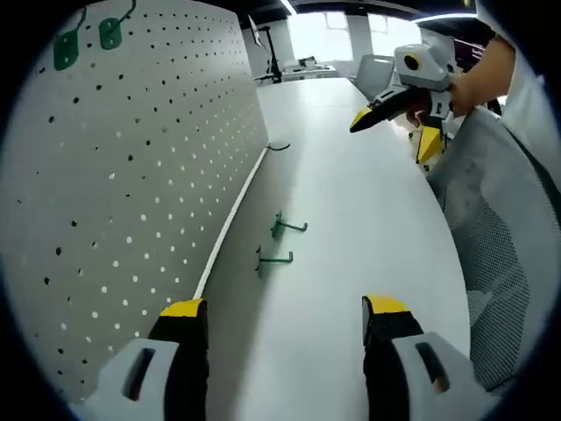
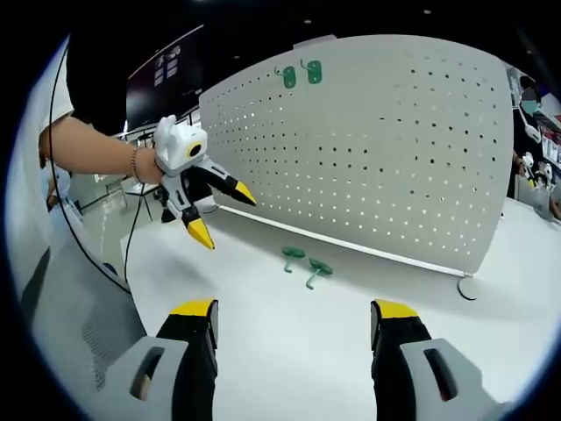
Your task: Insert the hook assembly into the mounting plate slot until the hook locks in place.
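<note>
Both grippers, left (image 2: 219,209) and right (image 1: 396,124), hang spread and empty above the table (image 2: 289,351). Two green hooks (image 2: 305,263) lie near the pegboard (image 2: 386,149); two more (image 2: 300,74) hang on it. No readable writing.

I'm over a long white table (image 1: 351,175), its surface running away from me toward bright windows (image 1: 337,31) at the far end. A grey mesh chair back (image 1: 500,228) sits close on my right. From the other side I see a dark wall screen (image 2: 166,74) and a black cable (image 2: 131,237) hanging down.
</note>
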Available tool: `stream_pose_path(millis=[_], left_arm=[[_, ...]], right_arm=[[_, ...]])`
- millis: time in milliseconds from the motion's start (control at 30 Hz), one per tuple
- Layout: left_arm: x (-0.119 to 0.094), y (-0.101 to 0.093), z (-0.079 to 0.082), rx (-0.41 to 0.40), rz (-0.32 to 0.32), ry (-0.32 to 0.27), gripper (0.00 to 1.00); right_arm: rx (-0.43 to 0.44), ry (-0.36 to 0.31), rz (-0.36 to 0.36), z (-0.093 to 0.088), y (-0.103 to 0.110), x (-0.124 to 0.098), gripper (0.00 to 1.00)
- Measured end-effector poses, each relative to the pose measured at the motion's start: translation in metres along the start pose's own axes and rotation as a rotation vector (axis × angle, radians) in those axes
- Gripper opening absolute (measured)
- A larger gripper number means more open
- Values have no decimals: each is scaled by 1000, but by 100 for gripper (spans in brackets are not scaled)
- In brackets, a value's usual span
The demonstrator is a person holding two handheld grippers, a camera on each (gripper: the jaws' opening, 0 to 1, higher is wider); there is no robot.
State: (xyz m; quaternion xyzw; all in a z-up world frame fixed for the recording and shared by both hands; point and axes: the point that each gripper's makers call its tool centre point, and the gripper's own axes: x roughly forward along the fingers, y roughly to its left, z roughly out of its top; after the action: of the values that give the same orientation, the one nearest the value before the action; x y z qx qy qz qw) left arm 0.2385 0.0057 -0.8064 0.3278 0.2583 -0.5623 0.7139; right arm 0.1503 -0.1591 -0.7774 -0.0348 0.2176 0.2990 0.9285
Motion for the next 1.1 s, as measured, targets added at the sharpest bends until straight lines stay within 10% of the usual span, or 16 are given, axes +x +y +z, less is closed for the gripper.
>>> stream_pose_path(millis=[1100], left_arm=[[65, 16, -3, 182, -236, 210, 70]], right_arm=[[-2, 42, 26, -11, 6, 4, 70]])
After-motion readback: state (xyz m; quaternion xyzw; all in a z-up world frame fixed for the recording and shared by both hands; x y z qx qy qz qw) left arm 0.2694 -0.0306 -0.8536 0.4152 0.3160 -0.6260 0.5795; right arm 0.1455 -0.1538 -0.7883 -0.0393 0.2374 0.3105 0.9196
